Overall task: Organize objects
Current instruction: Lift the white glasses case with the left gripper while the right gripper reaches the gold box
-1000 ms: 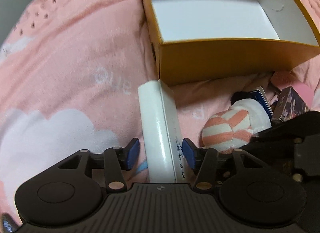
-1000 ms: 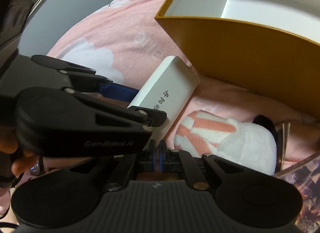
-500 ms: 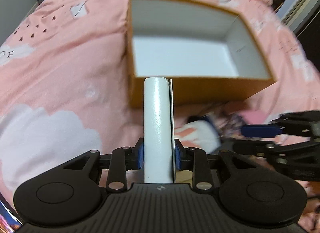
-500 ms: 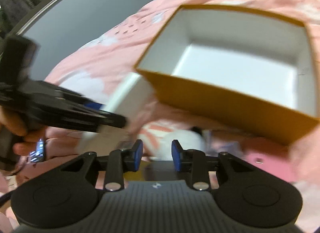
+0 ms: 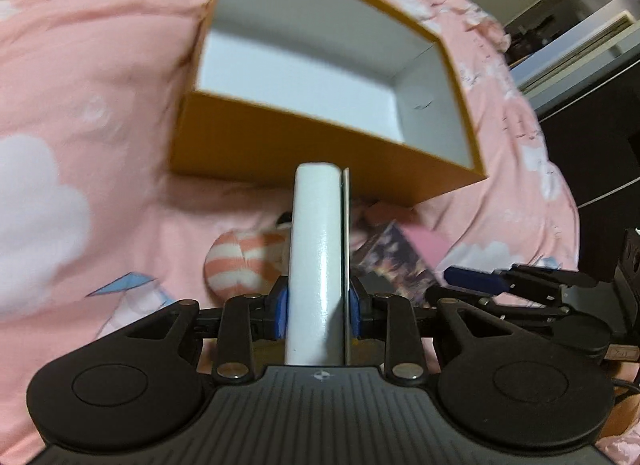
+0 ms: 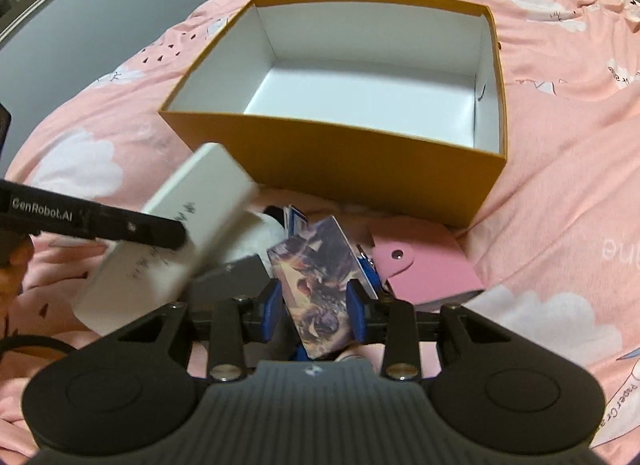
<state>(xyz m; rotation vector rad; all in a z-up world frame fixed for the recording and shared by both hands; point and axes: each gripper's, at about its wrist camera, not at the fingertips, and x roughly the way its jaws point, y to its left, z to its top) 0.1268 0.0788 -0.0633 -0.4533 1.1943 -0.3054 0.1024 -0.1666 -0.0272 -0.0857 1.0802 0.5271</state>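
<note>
White box held before the open carton

A slim white rectangular box (image 5: 318,265) is clamped between the blue pads of the left claw (image 5: 319,307), raised above the pink bed cover (image 5: 100,65), just short of the orange cardboard carton (image 6: 340,165). A picture-printed card pack (image 6: 316,289) is bracketed by the right claw (image 6: 314,311), part-open; contact cannot be told.

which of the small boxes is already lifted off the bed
The white box, clamped in the left gripper. The picture-printed box and pink wallet lie below.
</note>
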